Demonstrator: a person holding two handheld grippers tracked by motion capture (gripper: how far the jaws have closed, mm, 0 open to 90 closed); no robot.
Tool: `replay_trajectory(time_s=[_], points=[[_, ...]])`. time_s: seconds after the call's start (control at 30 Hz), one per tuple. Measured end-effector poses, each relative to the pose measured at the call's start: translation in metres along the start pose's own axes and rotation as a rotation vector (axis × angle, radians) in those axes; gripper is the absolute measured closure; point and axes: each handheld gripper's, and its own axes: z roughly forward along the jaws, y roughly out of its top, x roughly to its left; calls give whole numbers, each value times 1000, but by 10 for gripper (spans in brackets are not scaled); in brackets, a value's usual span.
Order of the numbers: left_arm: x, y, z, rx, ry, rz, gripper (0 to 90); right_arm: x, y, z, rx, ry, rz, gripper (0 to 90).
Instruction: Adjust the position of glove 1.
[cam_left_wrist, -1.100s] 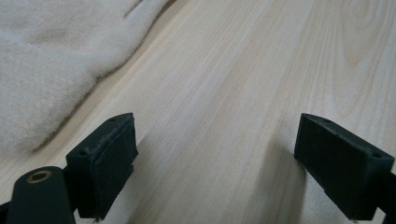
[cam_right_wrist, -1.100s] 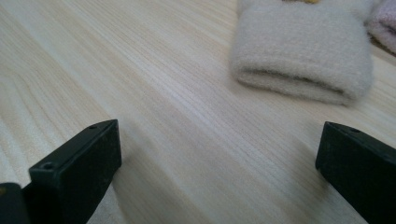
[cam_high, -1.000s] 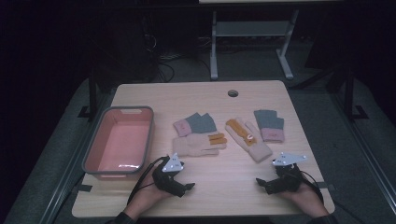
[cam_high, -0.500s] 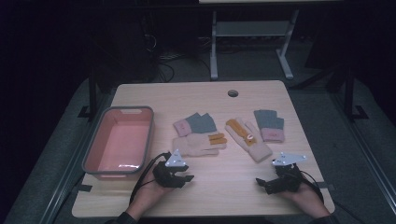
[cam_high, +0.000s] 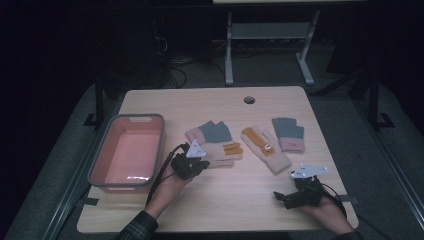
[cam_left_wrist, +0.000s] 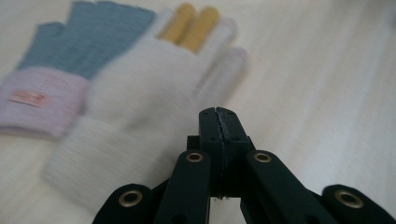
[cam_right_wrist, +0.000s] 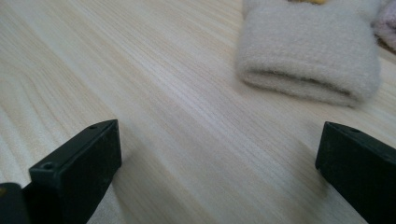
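Note:
Two pairs of gloves lie mid-table. On the left a grey-and-pink fingerless glove (cam_high: 210, 132) (cam_left_wrist: 60, 65) lies against a cream glove with yellow fingers (cam_high: 224, 152) (cam_left_wrist: 140, 102). To the right lie another cream glove (cam_high: 266, 148) and another grey-and-pink one (cam_high: 288, 134). My left gripper (cam_high: 197, 164) (cam_left_wrist: 218, 115) hovers at the left cream glove's cuff. Its jaws have just been closing and now meet with nothing between them. My right gripper (cam_high: 282, 197) (cam_right_wrist: 219, 158) rests near the front right edge, open wide over bare wood. A cream cuff (cam_right_wrist: 308, 56) lies ahead of it.
A pink tub with a grey rim (cam_high: 100, 165) stands empty at the table's left. A round cable hole (cam_high: 249, 100) sits near the far edge. Beyond the table stand a metal frame and cables on a dark floor.
My left gripper rose and moved forward toward the left gloves, and its jaws went from wide open to shut. The right gripper stayed where it was.

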Motion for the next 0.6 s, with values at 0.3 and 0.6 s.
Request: replay_trajectory(time_s=[0.3,0.6], points=[[13,1,15,33,50,-16,895,1,0,0,0,-1,5,0],[16,-2,41,95,25,-1,896,0,0,0,-1,0,2,0]])
